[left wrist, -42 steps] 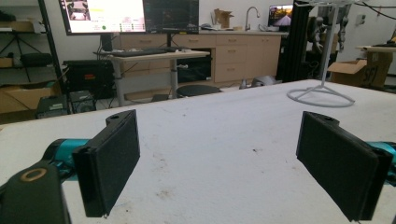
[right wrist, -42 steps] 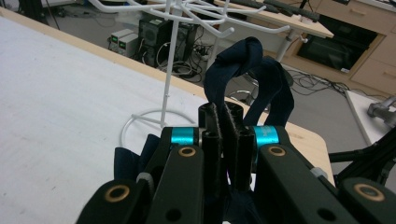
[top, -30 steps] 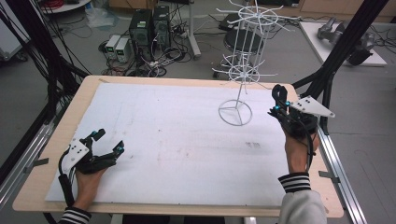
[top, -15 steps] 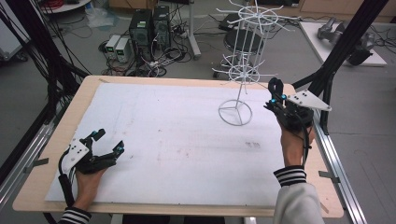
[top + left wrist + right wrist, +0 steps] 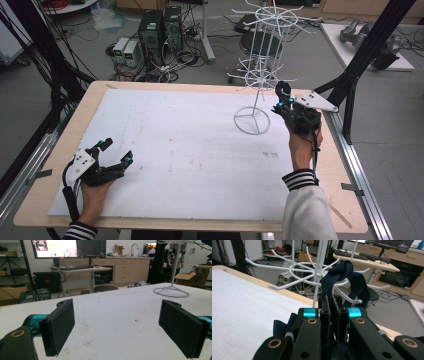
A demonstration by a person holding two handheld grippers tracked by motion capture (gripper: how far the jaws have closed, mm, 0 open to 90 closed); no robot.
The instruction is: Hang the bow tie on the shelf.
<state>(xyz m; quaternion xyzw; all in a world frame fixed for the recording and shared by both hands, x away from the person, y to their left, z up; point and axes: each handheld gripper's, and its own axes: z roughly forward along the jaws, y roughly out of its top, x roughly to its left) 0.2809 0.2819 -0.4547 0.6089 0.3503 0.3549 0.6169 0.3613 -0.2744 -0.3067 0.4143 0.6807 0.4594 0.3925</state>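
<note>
Navy cloth band (image 5: 347, 280) against white rack (image 5: 312, 267)

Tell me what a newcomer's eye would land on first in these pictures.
The tall white wire rack at the table's far right corner stands out first, its hooked arms fanning out. Right beside it, the right claw is shut on a dark blue cloth strap, lifted up among the rack's lower arms. The left claw rests wide open on the white table cover, near left.
</note>
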